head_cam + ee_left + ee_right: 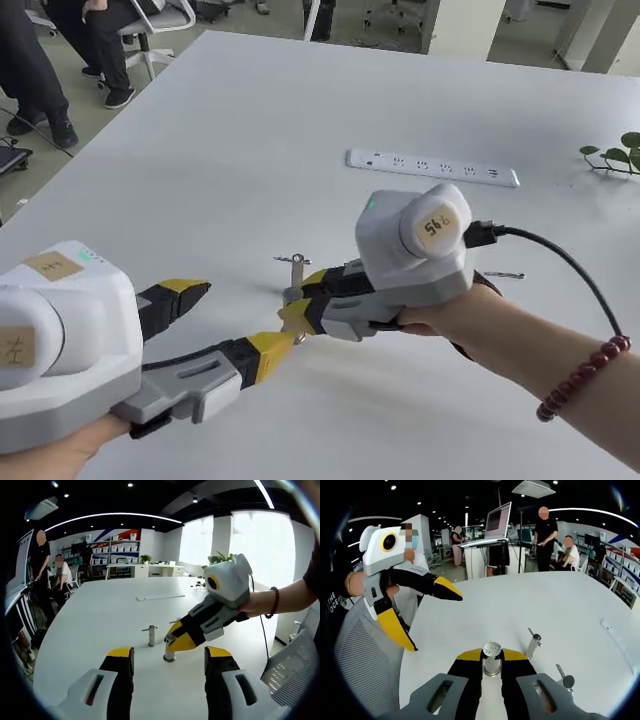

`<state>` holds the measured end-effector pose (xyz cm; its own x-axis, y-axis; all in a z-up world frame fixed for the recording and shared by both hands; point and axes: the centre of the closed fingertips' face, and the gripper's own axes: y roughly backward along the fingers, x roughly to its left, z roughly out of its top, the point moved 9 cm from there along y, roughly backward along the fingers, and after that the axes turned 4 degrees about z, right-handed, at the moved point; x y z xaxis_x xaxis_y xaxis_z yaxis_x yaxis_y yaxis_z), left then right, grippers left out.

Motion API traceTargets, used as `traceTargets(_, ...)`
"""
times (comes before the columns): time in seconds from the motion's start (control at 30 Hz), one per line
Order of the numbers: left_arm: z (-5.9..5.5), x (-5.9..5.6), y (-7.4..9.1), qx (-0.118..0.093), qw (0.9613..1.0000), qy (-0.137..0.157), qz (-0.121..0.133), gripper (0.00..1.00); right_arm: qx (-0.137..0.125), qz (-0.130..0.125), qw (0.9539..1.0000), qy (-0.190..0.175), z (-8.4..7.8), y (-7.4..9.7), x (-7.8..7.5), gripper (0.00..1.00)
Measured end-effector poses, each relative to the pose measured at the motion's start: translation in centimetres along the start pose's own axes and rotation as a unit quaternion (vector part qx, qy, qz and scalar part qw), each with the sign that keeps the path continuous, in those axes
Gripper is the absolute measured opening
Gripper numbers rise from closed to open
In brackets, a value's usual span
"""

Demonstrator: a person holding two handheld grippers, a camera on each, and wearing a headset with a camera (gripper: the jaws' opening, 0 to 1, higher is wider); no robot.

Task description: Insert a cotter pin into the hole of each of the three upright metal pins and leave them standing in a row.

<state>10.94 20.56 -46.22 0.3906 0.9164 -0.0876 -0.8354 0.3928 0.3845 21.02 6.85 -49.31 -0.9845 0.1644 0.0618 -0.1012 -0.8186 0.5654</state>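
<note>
We clench the right tongs (298, 300) on a silver upright metal pin (491, 651) on the white table (300, 120); left tongs (243, 316) released.

White bench (230, 120) in an open office: bright windows (255, 540) (far side), dark ceiling with strip lights (115, 516), wall shelving (120, 547).

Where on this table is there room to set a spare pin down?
Bare tabletop: between the upright metal pin and the power strip, and beyond it to the far edge. Crowded: around the right gripper, shut on a second pin, and the open left gripper.
</note>
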Motion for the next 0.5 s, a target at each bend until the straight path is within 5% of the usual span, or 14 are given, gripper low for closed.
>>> traceTargets(0.5,-0.2,-0.5,-0.3,0.009,0.9999,-0.002,-0.012,0.56,0.01,-0.048,0.9987,-0.014,-3.0,2.6,0.3,0.08)
